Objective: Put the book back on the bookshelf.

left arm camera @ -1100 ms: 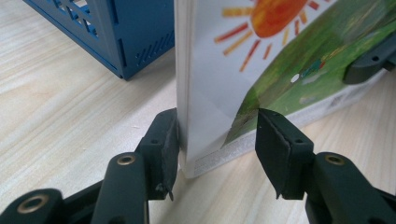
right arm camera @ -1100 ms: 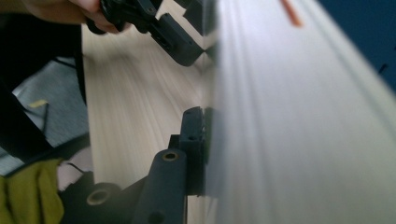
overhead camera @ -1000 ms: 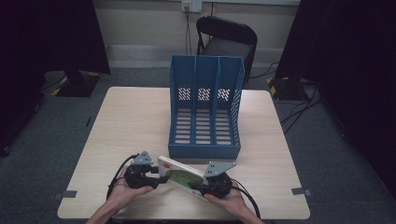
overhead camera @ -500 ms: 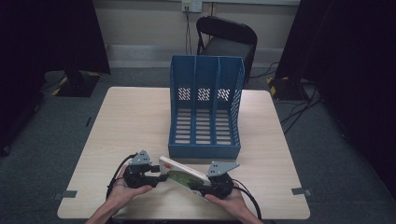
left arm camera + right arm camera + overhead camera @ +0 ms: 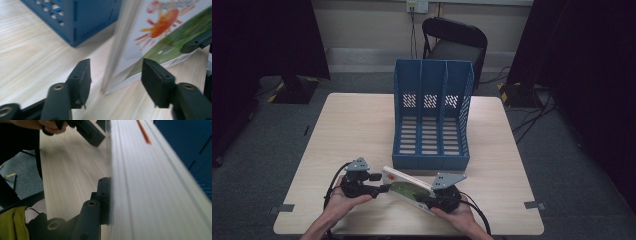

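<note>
Picture book [image 5: 408,188], tilted on the surface [image 5: 352,130] just before the blue file rack [image 5: 432,117], is clamped by the right tool [image 5: 424,201]; the left tool [image 5: 384,188], jaws apart astride its corner, likely must close before lifting rackward.

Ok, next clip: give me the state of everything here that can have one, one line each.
Book: closed, tilted up on edge near the table's front, clamped at one end.
File rack: upright, its three compartments empty.
Left gripper: open, jaws either side of the book's corner, not closed on it.
Right gripper: shut on the book.
Chair: unoccupied, behind the table.
</note>
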`<action>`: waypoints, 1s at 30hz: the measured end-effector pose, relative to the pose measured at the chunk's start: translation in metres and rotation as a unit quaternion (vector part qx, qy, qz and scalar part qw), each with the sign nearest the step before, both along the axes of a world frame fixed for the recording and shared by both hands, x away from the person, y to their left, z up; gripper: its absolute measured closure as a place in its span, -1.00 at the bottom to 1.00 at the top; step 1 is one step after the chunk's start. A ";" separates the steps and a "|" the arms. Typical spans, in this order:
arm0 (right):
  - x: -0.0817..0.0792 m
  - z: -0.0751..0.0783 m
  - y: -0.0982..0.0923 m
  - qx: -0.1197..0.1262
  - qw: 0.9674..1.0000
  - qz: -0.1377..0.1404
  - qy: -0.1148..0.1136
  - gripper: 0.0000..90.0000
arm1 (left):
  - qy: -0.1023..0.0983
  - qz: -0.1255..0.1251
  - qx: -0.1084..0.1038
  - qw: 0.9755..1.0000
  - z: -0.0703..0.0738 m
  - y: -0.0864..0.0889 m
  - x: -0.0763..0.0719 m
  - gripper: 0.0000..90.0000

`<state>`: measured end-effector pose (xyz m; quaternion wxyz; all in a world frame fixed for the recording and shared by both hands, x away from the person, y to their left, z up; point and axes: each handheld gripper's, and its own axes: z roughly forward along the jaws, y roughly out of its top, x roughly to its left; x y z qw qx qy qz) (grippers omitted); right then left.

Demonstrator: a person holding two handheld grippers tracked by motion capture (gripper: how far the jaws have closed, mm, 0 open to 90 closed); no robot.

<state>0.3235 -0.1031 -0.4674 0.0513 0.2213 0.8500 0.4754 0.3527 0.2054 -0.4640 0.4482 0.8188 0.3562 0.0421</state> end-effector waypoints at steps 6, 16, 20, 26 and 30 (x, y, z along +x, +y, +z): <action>0.001 0.003 -0.003 -0.001 1.000 -0.007 -0.001 0.70 | -0.001 0.051 0.019 0.999 0.000 0.025 0.006 -0.31; -0.003 0.005 -0.003 0.003 1.000 -0.007 -0.006 0.70 | 0.025 0.129 0.114 0.985 -0.021 0.047 0.027 -0.55; -0.002 0.007 -0.005 0.005 1.000 -0.008 -0.006 0.70 | 0.017 0.151 0.153 0.976 -0.027 0.047 0.028 -0.54; -0.004 0.011 -0.005 0.004 1.000 -0.006 -0.011 0.70 | -0.005 0.179 0.152 0.972 -0.033 0.046 0.028 -0.68; -0.004 0.011 -0.004 0.003 1.000 -0.004 -0.008 0.70 | -0.018 0.185 0.142 0.972 -0.037 0.048 0.028 -0.78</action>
